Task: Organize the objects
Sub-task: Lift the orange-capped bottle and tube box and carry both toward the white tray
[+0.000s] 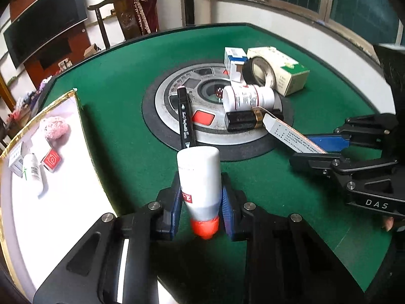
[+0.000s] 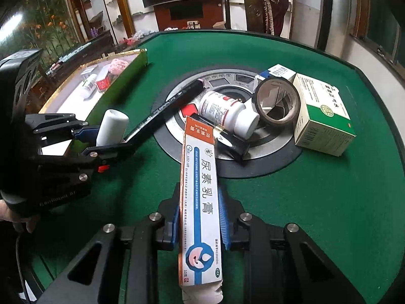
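left gripper (image 1: pixel 202 200) at the bottom centre of its own view clamps a white tube (image 1: pixel 198 177) with an orange cap. right gripper (image 2: pixel 200 217) clamps a long ointment box (image 2: pixel 198 190), whose printed face only the right view shows. only the left view looks down into the white tray (image 1: pixel 63 190) at the left edge, showing its pink puff (image 1: pixel 54 126).

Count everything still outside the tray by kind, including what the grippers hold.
Cartons (ointment box, blue-white box, green-white box): 3
Containers (pill bottle, white tube): 2
Marker: 1
Tape roll: 1
Black gold-banded case: 1
Total: 8
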The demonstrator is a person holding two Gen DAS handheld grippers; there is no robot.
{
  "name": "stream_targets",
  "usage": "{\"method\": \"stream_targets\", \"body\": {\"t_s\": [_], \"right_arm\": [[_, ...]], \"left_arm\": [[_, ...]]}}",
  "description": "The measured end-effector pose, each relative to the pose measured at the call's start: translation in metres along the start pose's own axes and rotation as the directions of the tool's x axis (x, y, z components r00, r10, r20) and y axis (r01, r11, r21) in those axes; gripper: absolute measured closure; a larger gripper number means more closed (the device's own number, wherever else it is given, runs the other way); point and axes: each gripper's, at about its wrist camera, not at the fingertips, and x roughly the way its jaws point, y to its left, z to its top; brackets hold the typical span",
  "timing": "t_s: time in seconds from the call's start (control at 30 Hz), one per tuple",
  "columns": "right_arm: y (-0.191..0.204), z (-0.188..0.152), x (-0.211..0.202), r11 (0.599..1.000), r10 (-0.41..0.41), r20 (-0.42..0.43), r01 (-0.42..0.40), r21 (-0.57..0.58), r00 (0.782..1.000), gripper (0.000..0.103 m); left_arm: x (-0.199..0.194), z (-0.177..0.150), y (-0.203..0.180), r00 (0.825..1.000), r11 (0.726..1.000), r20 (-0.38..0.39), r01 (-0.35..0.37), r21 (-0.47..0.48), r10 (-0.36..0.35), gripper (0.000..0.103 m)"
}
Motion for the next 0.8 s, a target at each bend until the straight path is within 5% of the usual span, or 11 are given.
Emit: {"method": "stream_targets", "body": {"t_s": [0.8], "right_arm": [[-0.005, 0.001, -0.006, 0.995, 0.065, 0.041, -0.068, 0.077, 0.997, 0.078]], "left_arm": [[-0.017, 0.006, 0.012, 0.998, 0.997, 0.038, 0.054, -0.052, -0.052, 0.076]]}}
